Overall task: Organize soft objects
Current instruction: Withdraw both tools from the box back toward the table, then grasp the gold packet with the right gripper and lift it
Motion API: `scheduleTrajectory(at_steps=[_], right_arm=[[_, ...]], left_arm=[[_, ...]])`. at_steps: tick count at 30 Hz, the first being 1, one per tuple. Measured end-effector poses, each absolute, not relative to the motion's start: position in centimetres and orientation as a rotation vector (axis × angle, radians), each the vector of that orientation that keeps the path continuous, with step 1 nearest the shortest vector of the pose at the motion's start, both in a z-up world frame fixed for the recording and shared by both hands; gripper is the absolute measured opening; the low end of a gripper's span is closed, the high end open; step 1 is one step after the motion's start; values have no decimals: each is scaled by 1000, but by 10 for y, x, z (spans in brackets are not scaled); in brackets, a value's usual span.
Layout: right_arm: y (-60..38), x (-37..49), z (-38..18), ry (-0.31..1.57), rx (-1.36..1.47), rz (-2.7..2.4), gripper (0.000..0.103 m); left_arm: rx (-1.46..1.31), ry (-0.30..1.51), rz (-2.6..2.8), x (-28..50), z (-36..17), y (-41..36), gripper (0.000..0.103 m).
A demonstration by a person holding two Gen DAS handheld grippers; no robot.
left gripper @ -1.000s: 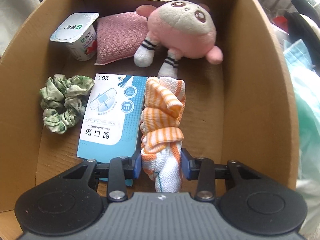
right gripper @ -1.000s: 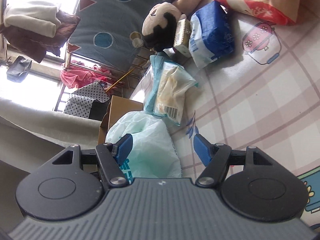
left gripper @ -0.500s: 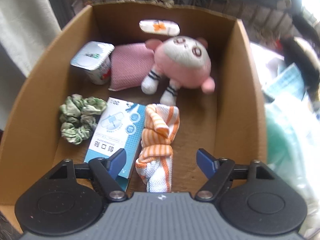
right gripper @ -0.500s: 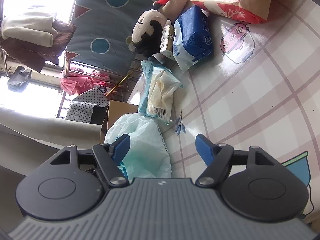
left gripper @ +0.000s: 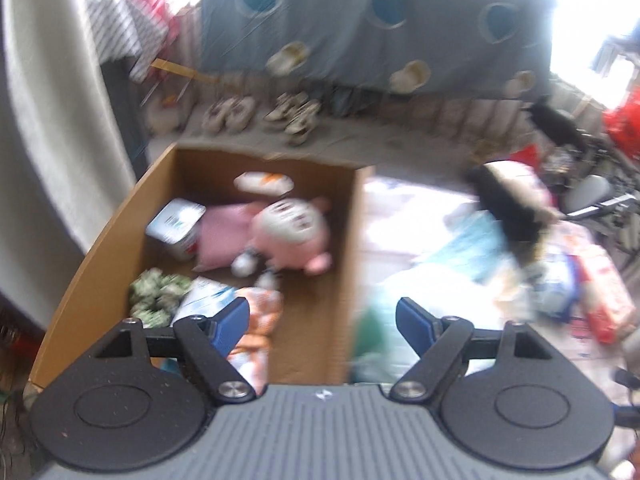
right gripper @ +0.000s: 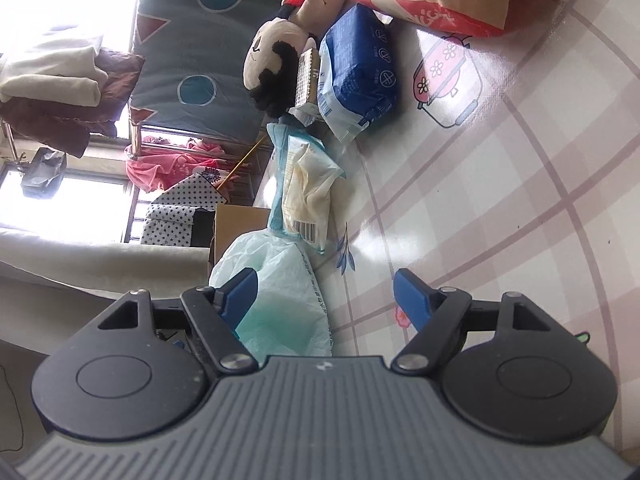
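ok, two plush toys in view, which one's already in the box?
The pink round-headed plush, lying in the cardboard box beside the pink pad. The black-haired doll lies out on the table, against the blue pack.

No wording can be read in either view. The clear bag [right gripper: 306, 196] at about 12 o'clock of the right wrist view carries a barcode, its digits too small; the blue pack [right gripper: 356, 76] shows round symbols only.
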State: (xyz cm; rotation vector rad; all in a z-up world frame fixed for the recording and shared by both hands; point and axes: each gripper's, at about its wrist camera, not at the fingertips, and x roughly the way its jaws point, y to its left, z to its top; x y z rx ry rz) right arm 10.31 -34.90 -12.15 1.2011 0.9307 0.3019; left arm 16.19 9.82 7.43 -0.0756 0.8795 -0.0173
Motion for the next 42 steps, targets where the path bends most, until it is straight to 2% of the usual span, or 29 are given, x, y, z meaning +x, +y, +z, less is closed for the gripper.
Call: scheduleTrajectory(at_steps=[7,18,21,26,36,42], right_arm=[[-369,124,-115,906,1171,332,76],[-359,242,-53,836,978,398,75],[-349,288,-52,867,904,345,72],[-326,342,-76,981,812,243,54],[-289,383,-100,1094,623,89,47],[-278,389,-105,1136,573,44,34]], left_arm=[[-48,762,-213,129,87,9,87],[17,730,-239,143,30,-84,86],[54,722,-224,151,19,-87,81],[7,760,-244,164,2,-73,73],[-40,802,-265,175,-23,-56,71],[-60,794,-274,172,-25,-51,71]])
